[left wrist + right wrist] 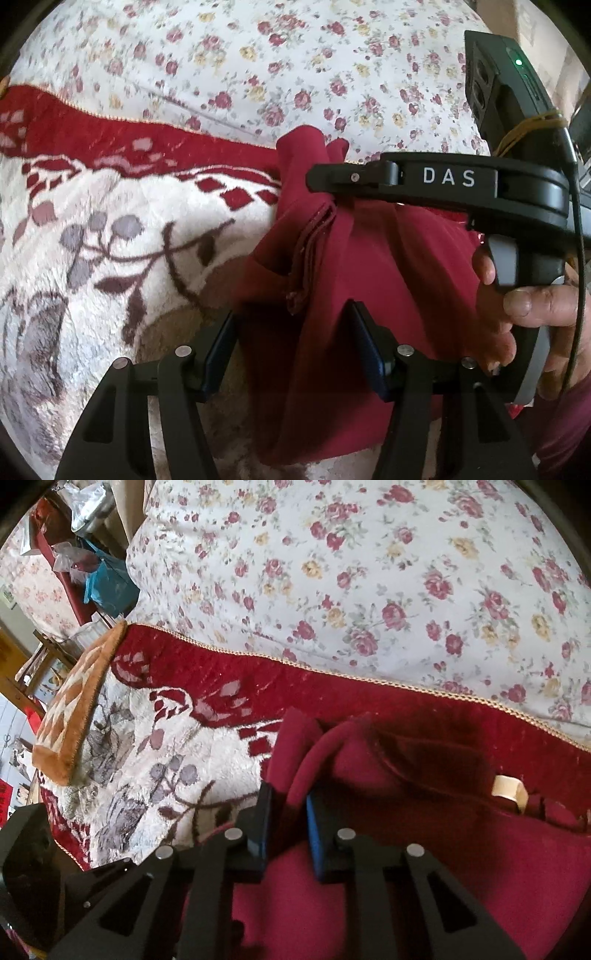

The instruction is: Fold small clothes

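Observation:
A dark red small garment [369, 266] hangs bunched over the plush blanket [110, 229]. My left gripper [291, 314] is open, its fingers spread on either side of a hanging fold of the cloth. My right gripper [325, 181], seen from the side with "DAS" on it, is shut on the garment's upper edge. In the right wrist view the right gripper [288, 797] pinches a thick folded edge of the garment [406, 830] between its blue pads [316, 834]. A cream label [509, 788] shows on the cloth.
A white floral bedsheet [295, 66] lies beyond the red-bordered blanket [332, 679]. An orange patterned cushion [74, 709] sits at the blanket's left corner. Cluttered furniture and a blue bag [107, 583] stand beyond the bed at the left.

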A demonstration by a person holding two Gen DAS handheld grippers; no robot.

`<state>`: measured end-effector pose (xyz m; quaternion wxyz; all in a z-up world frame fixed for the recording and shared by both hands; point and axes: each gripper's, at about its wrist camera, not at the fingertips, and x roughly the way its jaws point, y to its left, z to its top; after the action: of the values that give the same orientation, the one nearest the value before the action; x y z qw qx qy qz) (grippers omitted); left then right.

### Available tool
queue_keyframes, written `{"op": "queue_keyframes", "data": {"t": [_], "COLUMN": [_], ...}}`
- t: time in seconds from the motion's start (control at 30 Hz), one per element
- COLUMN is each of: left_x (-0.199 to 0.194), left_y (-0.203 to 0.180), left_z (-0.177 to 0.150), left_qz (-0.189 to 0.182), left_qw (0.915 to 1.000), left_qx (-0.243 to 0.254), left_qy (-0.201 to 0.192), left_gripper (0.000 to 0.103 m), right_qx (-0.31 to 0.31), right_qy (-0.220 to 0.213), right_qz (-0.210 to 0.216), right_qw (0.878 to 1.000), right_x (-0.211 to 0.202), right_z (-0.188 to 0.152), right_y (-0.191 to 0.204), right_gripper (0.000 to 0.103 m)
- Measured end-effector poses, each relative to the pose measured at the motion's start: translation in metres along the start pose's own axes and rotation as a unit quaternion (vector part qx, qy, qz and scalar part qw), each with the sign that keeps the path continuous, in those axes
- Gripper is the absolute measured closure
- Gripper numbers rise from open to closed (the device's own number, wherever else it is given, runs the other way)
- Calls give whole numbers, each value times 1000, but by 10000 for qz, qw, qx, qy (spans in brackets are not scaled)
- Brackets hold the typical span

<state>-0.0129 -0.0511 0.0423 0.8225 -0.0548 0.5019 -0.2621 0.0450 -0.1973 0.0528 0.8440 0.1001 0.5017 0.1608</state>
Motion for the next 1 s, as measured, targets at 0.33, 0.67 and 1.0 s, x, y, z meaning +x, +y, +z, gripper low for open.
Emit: {"op": "queue_keyframes", "data": {"t": [0.33, 0.67, 1.0], "left_x": [-4, -8, -16], "left_y": [-2, -6, -14], "left_z": [3, 1, 0], "left_qz": [-29, -42, -258], "left_qw": [9999, 9996, 9984], "left_qx": [69, 192, 400], "left_qy": [-122, -187, -302], "left_gripper": [85, 93, 95], "right_qx": [185, 482, 105], "right_qy": [-34, 127, 470], "right_qz": [45, -13, -443], "right_qw": [9998, 9988, 9979], "right_x": [-6, -4, 26], "right_z": [-5, -4, 4], "right_y": [-13, -17, 14], "right_gripper": [86, 45, 26]}}
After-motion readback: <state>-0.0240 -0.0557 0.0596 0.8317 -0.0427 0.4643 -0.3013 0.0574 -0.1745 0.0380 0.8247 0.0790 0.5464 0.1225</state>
